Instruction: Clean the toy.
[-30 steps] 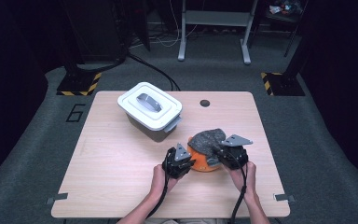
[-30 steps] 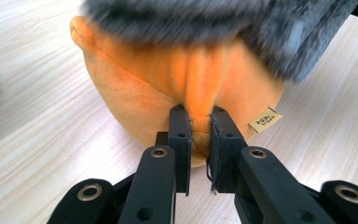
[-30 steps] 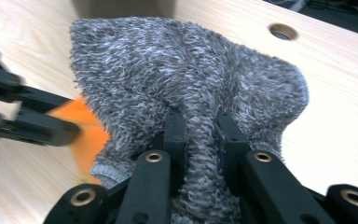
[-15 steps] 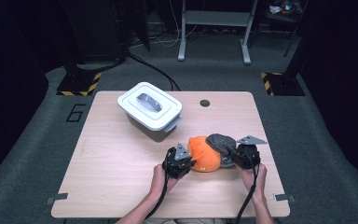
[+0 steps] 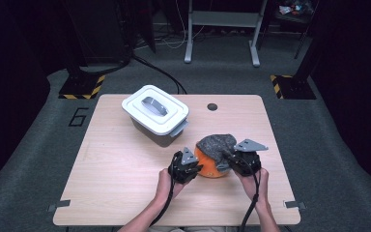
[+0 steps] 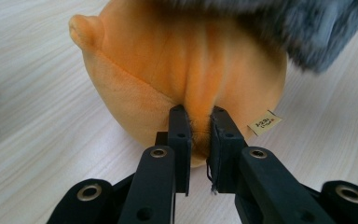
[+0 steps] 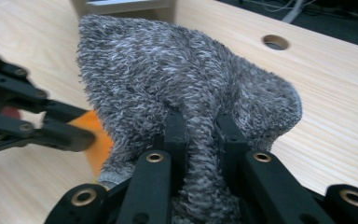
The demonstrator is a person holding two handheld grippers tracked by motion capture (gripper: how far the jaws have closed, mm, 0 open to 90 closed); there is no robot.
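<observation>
The left gripper's (image 5: 193,166) fingers (image 6: 180,135) are clamped on a fold of the round orange plush toy (image 6: 186,70), which sits on the pale wooden worktop (image 5: 121,164) at about five o'clock from its centre. At the toy's three o'clock, the right gripper's (image 5: 229,157) fingers (image 7: 175,128) pinch the fuzzy grey knitted cloth (image 7: 186,79) that is draped over the toy's top. At ten o'clock from the toy stands a white lidded plastic box (image 5: 155,113), well apart.
</observation>
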